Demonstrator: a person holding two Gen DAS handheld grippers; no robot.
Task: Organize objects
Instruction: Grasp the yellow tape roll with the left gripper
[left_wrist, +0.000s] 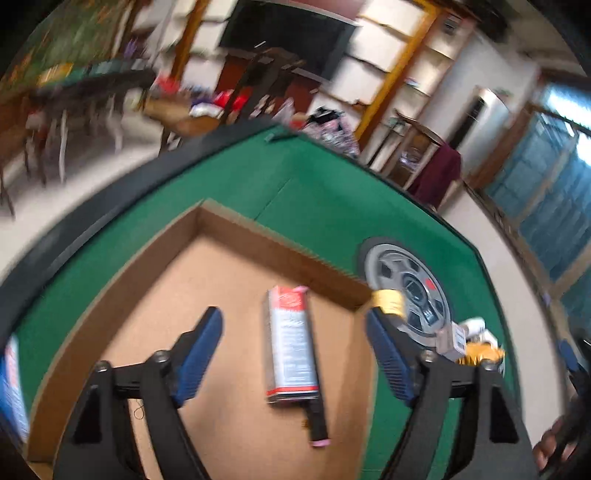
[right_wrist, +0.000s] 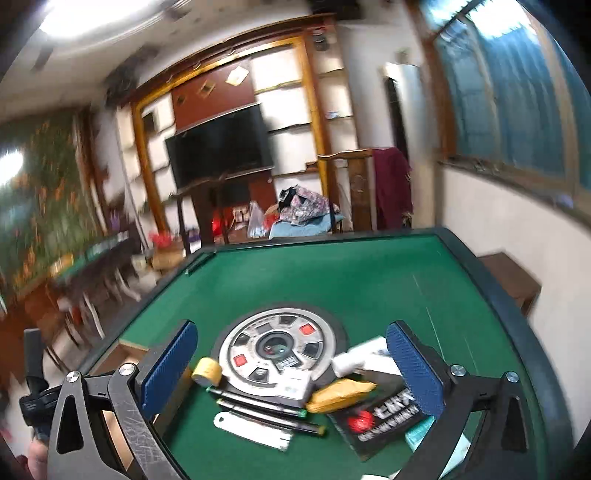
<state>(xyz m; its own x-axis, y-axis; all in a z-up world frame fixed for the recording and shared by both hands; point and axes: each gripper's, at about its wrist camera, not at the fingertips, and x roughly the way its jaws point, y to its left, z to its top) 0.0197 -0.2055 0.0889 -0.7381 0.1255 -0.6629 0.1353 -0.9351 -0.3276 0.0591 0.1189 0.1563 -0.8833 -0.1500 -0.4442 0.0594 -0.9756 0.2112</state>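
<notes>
Yellow crinkled packet (right_wrist: 340, 395) on green bench (right_wrist: 369, 280): light, soft, slippery; pinch middle. Both tongs (left_wrist: 295, 354) (right_wrist: 291, 373) wide, empty.

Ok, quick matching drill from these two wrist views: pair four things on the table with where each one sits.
Things:
1. red-and-white carton
2. yellow tape roll
3. black booklet
4. white flat tool

Places:
A. nearest the camera, in front of the pens
B. lying inside the cardboard box
C. at the left edge of the round centre dial
D. by the right gripper's right finger

Pairs: 1-B, 2-C, 3-D, 4-A
</notes>
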